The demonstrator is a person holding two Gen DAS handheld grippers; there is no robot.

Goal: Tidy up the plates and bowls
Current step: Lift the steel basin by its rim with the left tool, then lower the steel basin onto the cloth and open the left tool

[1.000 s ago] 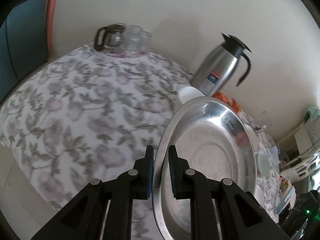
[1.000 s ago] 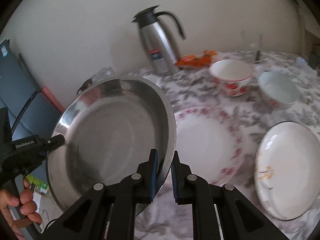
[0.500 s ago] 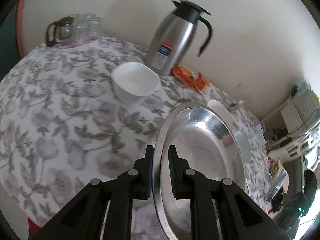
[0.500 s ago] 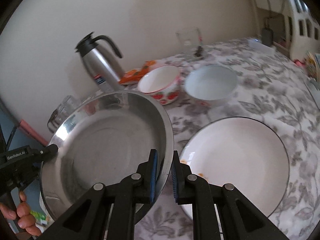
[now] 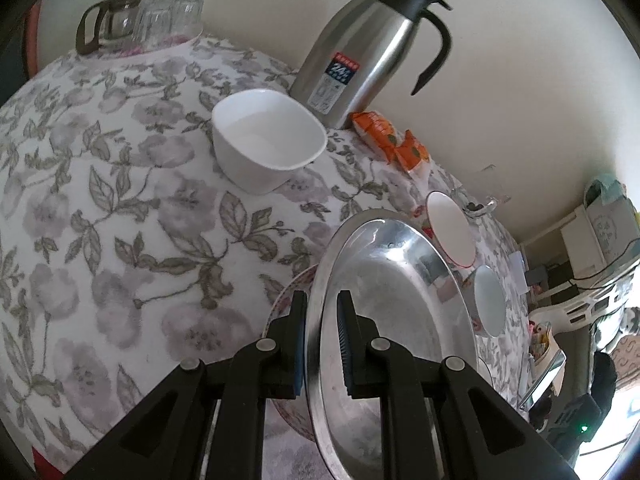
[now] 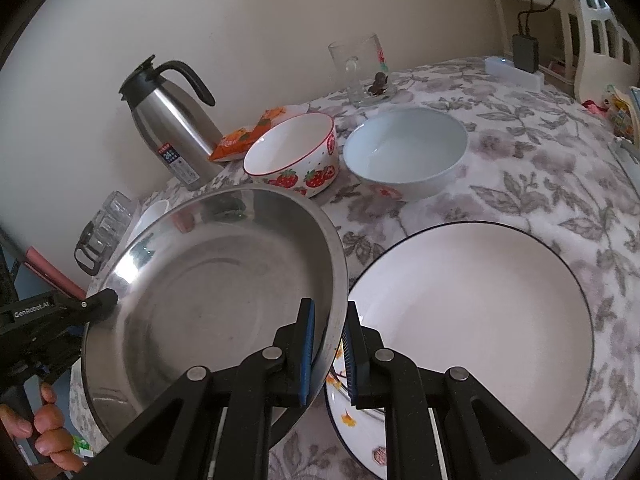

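Hiding most of a floral plate [image 5: 280, 304]: the steel dish [image 5: 392, 300].

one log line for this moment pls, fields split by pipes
held: steel plate | left hand-held gripper: shut on rim | right hand-held gripper: shut on opposite rim | under plate: pink-rimmed plate | beside: black-rimmed plate

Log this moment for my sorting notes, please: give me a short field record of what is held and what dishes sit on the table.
held item: steel basin
left claw: shut on the basin rim
right claw: shut on the opposite rim
under basin: pink-patterned plate, partly hidden
beside basin: black-rimmed white plate
bowls: strawberry bowl, pale blue bowl, square white bowl
also on table: steel flask, orange packets
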